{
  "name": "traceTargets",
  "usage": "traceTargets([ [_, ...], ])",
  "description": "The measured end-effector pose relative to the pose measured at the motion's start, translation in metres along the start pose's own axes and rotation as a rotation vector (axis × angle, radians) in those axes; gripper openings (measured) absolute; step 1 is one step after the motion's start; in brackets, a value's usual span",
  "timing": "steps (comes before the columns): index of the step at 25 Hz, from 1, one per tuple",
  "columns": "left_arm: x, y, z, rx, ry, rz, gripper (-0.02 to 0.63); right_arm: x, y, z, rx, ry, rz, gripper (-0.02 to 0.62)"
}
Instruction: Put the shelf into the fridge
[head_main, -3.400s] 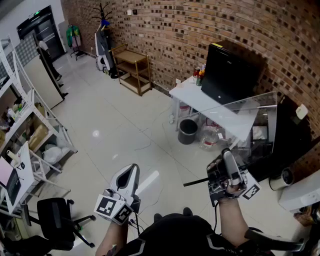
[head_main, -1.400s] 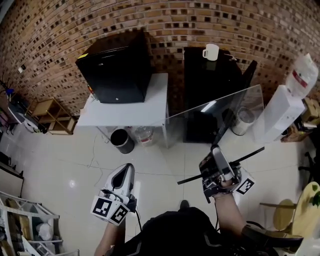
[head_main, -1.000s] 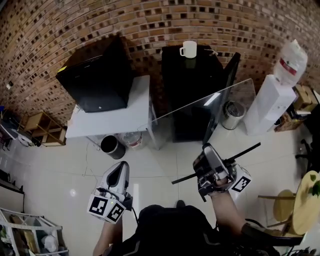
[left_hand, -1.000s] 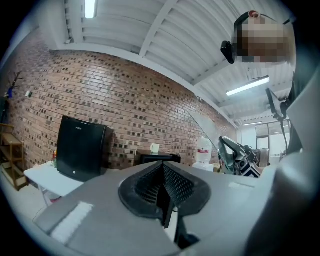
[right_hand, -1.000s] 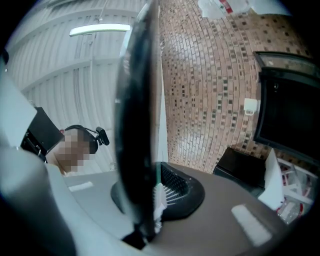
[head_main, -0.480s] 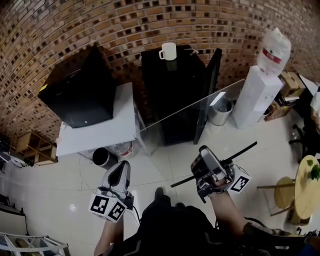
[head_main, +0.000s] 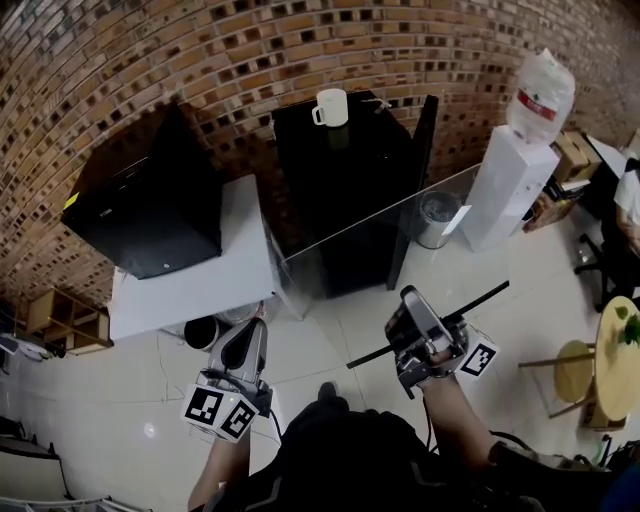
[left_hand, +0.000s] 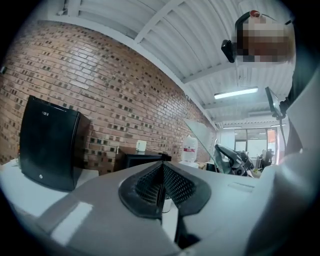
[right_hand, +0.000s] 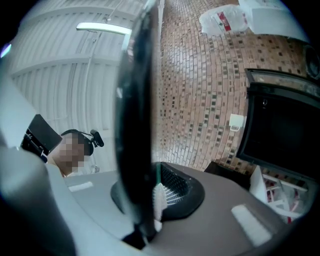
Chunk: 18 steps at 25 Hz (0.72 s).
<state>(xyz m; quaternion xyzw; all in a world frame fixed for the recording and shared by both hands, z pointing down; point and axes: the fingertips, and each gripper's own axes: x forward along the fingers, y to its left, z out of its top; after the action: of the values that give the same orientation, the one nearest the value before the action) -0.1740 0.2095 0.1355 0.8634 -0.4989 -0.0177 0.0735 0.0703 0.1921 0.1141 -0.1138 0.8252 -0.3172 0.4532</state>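
One shelf (head_main: 375, 270), one fridge (head_main: 335, 190), one mug (head_main: 330, 107) atop the fridge, two grippers. The right gripper (head_main: 413, 300) clamps the shelf's dark edge, pane held before the fridge's open door, outside it. Only its own view shows the left gripper (left_hand: 161, 172) with jaws pressed together, empty

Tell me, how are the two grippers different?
The right gripper is shut on the black edge of the glass shelf; the left gripper is shut on nothing. The right gripper tilts upward; the left gripper points level. Both are hand-held, with their jaws closed.
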Motion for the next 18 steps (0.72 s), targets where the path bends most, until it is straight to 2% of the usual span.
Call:
traceTargets([
  [6,0.029,0.020,-0.005,-0.011,0.014,-0.073,-0.006,0.012,-0.029,-0.007,0.009,-0.039,-0.049,0.018],
  [12,0.050,0.049,-0.021,-0.050,0.017,-0.086,-0.006,0.007,-0.057,-0.014,-0.004,-0.059,-0.122,0.017],
  [18,0.071,0.056,-0.032,-0.092,0.031,-0.162,-0.006,0.002,-0.077,-0.014,-0.012,-0.103,-0.164,0.018],
])
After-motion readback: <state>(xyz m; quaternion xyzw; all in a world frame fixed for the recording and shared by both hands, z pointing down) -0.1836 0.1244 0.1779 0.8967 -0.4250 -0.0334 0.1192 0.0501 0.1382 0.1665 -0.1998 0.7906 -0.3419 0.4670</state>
